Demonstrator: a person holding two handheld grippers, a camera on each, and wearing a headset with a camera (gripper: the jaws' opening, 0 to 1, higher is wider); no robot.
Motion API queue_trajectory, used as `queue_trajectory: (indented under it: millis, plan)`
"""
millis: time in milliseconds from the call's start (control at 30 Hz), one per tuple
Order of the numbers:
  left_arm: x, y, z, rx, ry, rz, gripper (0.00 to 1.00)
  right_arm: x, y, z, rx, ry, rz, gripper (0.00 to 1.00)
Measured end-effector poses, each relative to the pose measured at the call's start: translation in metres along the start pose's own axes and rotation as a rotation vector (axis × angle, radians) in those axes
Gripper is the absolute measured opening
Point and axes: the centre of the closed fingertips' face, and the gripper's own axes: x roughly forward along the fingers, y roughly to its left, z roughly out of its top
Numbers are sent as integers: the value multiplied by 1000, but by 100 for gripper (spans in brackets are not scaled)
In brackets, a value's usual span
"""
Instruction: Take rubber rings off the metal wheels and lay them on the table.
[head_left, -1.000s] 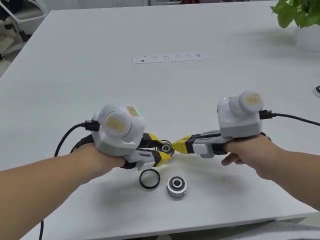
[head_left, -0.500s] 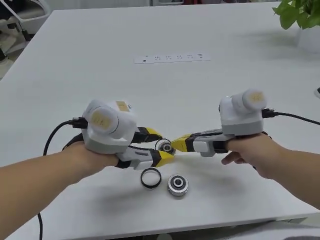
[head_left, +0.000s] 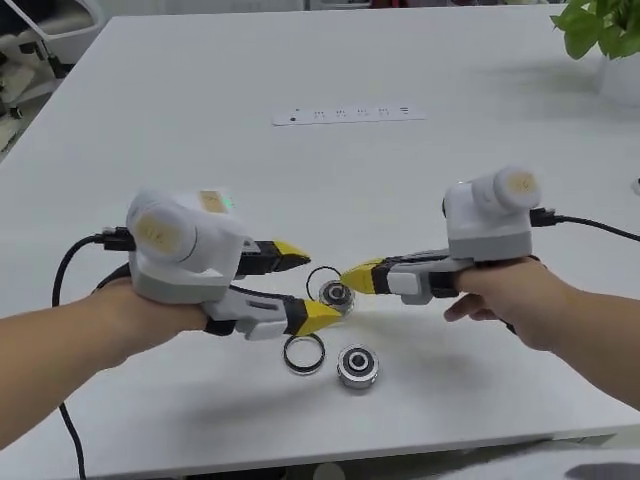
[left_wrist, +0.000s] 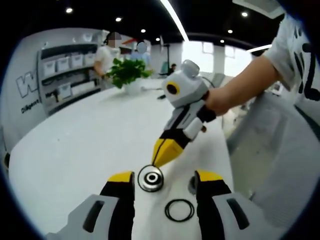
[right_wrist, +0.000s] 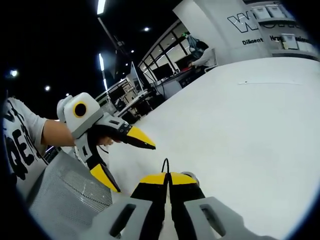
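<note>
Fingers (right_wrist: 152, 182) of the right gripper (head_left: 347, 277) pinched a thin black rubber ring (head_left: 321, 277) beside the silver metal wheel (head_left: 335, 293). Left gripper (left_wrist: 165, 177) gaped empty.

The head view looks forward and down from above the near edge of the white tabletop (head_left: 430, 70), with the metal wheel (head_left: 335, 293) close below, low in the centre. The left gripper view sits low, just behind the wheel, facing across it to the right claw (left_wrist: 159, 159) and a potted plant (left_wrist: 125, 72) far beyond. The right gripper view faces the opposite way, just behind the wheel, toward the left claw (right_wrist: 134, 167). All three views share the wheel and the tabletop around it.
</note>
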Motion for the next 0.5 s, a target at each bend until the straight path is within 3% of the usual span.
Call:
queue_trajectory:
  millis: [500]
  plan:
    - [-27,-9,6,17,-23,-1,57,-2,22,12,-3,-19,43,0]
